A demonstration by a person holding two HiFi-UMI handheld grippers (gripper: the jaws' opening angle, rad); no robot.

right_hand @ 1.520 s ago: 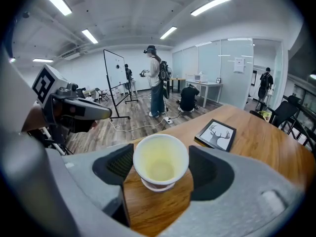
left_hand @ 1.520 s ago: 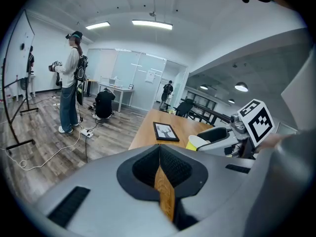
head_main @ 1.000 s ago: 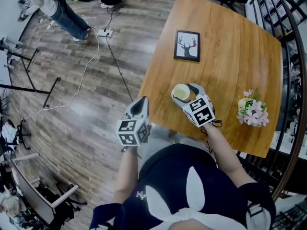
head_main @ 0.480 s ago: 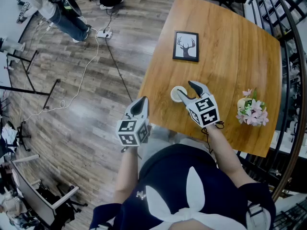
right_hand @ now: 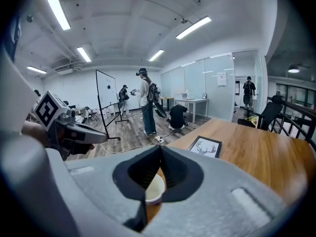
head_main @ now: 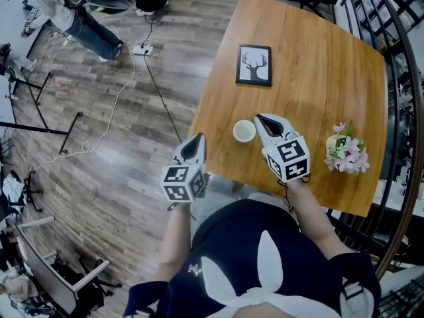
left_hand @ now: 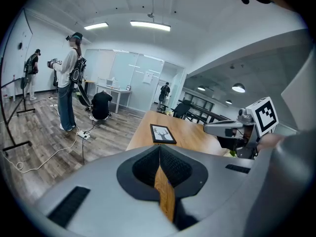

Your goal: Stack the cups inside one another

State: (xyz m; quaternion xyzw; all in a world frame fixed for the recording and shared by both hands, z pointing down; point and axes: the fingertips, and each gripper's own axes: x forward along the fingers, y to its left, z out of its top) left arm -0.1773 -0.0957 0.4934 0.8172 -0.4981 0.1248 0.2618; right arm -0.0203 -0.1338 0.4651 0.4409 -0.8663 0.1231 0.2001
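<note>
A pale cup stands upright, mouth up, near the 7 o'clock edge of the wooden worktop; whether more cups sit nested inside it cannot be told. The right hand-held gripper hangs just beside the cup at its 3 o'clock, apart from it. Its jaws have just been closing and now meet with nothing between them. In the right gripper view the cup shows only beyond and below the joined tips. The left hand-held gripper is held off the worktop's edge, above the wood-plank floor, at the cup's 8 o'clock. Its jaws are also pressed together and empty, with a sliver of worktop showing past them in its own view. A framed deer picture lies flat at the cup's 12 o'clock, well apart from it. A small bunch of pink flowers sits at the cup's 3 o'clock, past the right hand-held gripper. A standing person is on the floor at 10 o'clock, with a cable trailing nearby.
</note>
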